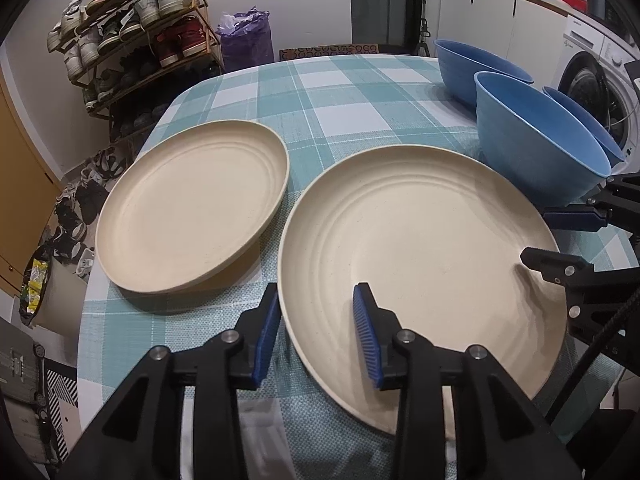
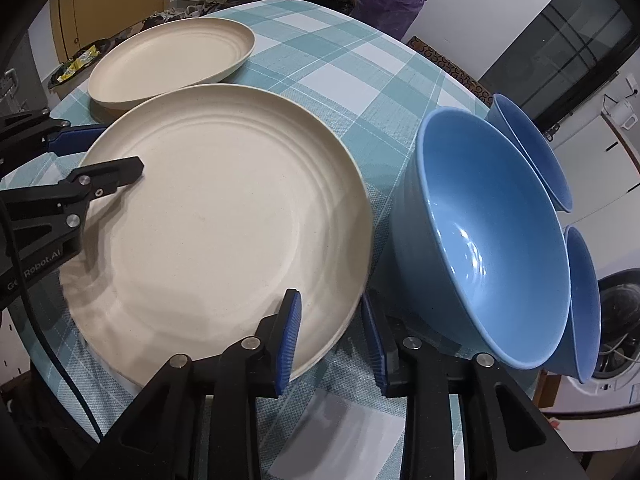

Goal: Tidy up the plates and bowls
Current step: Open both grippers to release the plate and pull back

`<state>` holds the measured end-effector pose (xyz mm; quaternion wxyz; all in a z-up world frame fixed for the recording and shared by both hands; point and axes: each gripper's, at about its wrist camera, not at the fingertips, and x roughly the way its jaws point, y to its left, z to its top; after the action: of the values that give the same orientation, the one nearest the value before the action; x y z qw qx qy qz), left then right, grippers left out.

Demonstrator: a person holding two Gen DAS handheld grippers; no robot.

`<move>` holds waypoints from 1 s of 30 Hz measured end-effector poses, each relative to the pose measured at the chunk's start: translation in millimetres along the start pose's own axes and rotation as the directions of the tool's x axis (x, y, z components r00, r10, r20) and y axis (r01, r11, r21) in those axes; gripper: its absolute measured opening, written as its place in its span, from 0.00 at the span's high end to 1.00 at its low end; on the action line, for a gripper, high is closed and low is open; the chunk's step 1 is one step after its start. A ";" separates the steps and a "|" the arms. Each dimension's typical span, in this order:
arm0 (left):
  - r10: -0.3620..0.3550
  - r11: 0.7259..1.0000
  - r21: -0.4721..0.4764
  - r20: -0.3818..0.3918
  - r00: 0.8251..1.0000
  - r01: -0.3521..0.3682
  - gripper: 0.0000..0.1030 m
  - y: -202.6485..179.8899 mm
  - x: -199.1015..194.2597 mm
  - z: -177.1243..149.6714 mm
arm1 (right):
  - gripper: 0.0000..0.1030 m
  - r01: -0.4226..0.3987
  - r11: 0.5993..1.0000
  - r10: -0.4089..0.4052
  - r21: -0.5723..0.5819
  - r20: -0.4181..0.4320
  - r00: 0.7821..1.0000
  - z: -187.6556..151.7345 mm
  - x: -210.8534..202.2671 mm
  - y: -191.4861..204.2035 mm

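A cream plate (image 1: 420,240) lies on the checked tablecloth (image 1: 320,92) close to me; it also shows in the right wrist view (image 2: 224,216). My left gripper (image 1: 316,336) is open and straddles its near-left rim, one finger over the plate, one outside. My right gripper (image 2: 332,340) is open and straddles its opposite rim. A second cream plate (image 1: 192,204) lies further left, also seen in the right wrist view (image 2: 172,56). Three blue bowls stand at the right: the nearest (image 2: 492,240), one behind (image 2: 532,148), one beside (image 2: 584,304).
The right gripper's fingers (image 1: 560,268) show at the right of the left wrist view. A shoe rack (image 1: 136,28) stands beyond the table's left corner, a purple bag (image 1: 246,40) next to it. A washing machine (image 1: 600,80) is close behind the bowls.
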<state>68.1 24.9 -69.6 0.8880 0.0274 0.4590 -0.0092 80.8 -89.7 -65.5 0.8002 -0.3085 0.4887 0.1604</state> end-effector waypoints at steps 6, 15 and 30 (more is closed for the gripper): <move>-0.037 0.999 -0.014 -0.011 0.999 0.037 0.54 2.4 -1.0 -0.2 | 0.58 -0.005 1.000 0.005 -0.011 0.012 1.000 -0.8 -5.6 2.0; -0.071 0.996 -0.053 0.037 0.997 0.073 0.43 13.7 -18.7 4.2 | 0.30 -0.032 0.999 0.032 -0.005 0.060 0.998 -1.7 -23.1 2.4; -0.037 0.990 -0.130 0.119 0.992 0.052 0.18 47.7 -45.9 8.3 | 0.06 -0.172 0.983 0.160 0.068 0.154 0.975 12.1 -36.1 -1.3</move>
<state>50.3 71.6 -25.5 0.9126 -0.0427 0.4066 -0.0001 72.8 -81.2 -29.2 0.8298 -0.2212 0.4580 0.2296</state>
